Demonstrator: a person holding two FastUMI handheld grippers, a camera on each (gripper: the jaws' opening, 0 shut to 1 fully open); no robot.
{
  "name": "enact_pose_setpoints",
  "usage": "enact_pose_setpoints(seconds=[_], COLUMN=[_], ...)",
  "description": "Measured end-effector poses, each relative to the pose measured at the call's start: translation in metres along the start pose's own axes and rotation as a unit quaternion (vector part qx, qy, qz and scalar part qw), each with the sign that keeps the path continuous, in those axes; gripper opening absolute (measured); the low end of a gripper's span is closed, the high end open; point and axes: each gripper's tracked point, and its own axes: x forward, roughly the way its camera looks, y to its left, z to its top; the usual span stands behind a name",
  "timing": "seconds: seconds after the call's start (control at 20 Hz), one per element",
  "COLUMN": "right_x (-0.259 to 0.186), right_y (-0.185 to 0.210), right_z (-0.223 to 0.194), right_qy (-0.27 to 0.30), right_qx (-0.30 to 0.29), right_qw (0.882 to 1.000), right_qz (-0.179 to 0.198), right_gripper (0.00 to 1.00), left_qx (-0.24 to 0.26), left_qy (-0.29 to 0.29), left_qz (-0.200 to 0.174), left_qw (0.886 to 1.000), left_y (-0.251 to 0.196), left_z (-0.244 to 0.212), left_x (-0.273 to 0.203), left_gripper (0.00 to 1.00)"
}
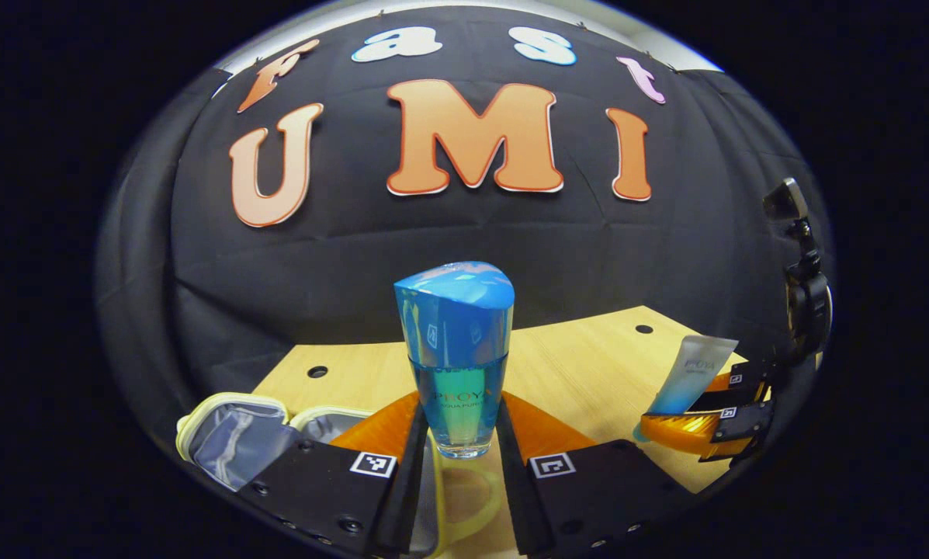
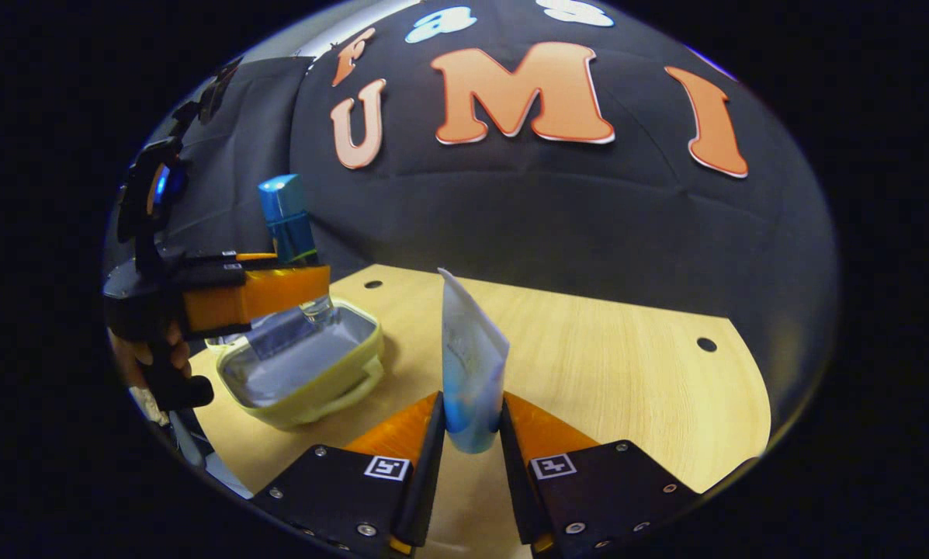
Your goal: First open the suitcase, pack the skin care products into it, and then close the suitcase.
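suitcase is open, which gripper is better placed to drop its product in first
Left, probably. The left gripper holds the blue bottle upright right above the open suitcase. The right gripper holds the tube over bare table, off to the suitcase's side.

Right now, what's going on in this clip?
A person works two handheld grippers over a wooden table. The left gripper grips a blue bottle above the open yellow suitcase. The right gripper clamps a tube upright beside it. Neither product is packed yet.
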Motion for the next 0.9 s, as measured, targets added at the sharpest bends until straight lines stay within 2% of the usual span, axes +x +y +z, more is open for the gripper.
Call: enact_pose_setpoints(seconds=[0.2,0.5,0.65,0.9], right_x=[-0.006,-0.003,-0.001,0.010], right_y=[0.035,0.085,0.104,0.136], right_z=[0.033,0.053,0.059,0.060], right_qy=[-0.016,-0.016,-0.021,-0.017], right_qx=[-0.007,-0.013,-0.021,-0.015], right_qw=[1.000,0.999,0.998,0.998], right_qz=[0.018,0.050,0.056,0.064], right_gripper=[0.42,0.43,0.42,0.43], left_qx=[-0.014,-0.014,-0.011,-0.027], left_qy=[0.019,0.057,0.083,0.148], left_qz=[0.020,0.047,0.050,0.032], left_qw=[1.000,0.997,0.995,0.988], left_y=[0.041,0.107,0.131,0.156], left_z=[0.005,-0.010,-0.027,-0.070], left_x=[-0.019,-0.039,-0.039,-0.026], left_gripper=[0.48,0.48,0.48,0.48])
